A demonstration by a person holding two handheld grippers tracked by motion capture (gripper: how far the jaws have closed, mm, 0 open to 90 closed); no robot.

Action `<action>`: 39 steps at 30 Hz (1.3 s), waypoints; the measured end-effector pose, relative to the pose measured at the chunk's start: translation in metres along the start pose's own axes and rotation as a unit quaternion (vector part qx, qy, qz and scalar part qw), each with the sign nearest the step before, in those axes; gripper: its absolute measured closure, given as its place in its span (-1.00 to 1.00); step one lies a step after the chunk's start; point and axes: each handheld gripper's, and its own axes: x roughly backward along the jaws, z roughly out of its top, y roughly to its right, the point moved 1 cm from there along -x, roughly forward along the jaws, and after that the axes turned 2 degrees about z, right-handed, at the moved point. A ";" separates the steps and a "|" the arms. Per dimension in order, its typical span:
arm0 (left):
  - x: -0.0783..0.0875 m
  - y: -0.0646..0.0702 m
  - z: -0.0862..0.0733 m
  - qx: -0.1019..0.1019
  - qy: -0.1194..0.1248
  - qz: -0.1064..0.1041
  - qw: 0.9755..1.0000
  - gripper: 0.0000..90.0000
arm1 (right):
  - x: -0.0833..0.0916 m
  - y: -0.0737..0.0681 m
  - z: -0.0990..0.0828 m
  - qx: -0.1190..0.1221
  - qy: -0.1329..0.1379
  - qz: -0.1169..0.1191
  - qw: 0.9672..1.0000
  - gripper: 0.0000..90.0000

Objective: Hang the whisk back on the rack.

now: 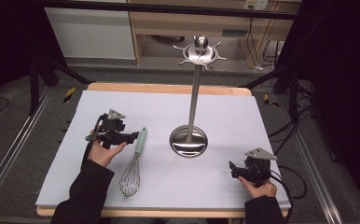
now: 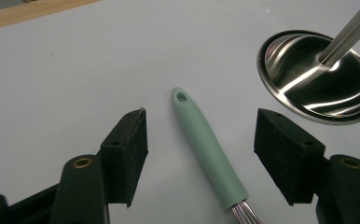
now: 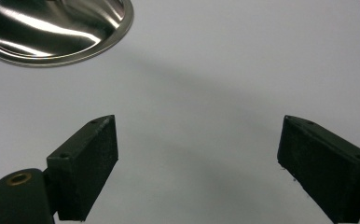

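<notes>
Whisk [image 2: 209, 154] handle lies between the left gripper's [image 2: 200, 140] parted pads, untouched.

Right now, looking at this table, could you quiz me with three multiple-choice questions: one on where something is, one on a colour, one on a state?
1. Where does the whisk lie?
A. left of the steel stand
B. hanging from the stand's top
C. beside the right gripper

2. What colour is the whisk's handle?
A. red
B. pale green
C. black

3. How do the left gripper's jaws stand?
A. clamped on the handle
B. open, either side of the handle
C. shut on nothing

Answers:
1 A, flat on the table left of the stand's base.
2 B, mint-coloured in both views.
3 B, gaps show between pads and handle.
</notes>
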 end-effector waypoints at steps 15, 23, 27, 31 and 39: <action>-0.019 0.011 0.001 0.001 -0.049 -0.001 0.999 -0.21 | -0.001 -0.001 0.000 -0.002 -0.001 0.004 1.000 -0.72; -0.025 0.012 -0.008 0.007 -0.080 -0.003 0.997 -0.07 | -0.001 -0.001 0.000 -0.001 -0.001 0.005 1.000 -0.72; -0.030 0.014 -0.013 0.013 -0.093 0.000 0.996 -0.04 | -0.002 -0.001 0.000 0.000 -0.002 0.004 1.000 -0.72; -0.034 0.017 -0.018 0.021 -0.105 -0.003 0.994 -0.01 | -0.002 -0.001 0.000 -0.001 -0.004 0.004 1.000 -0.72; -0.041 0.021 -0.025 0.026 -0.123 0.000 0.992 0.06 | -0.002 -0.002 0.000 0.000 -0.004 0.006 1.000 -0.72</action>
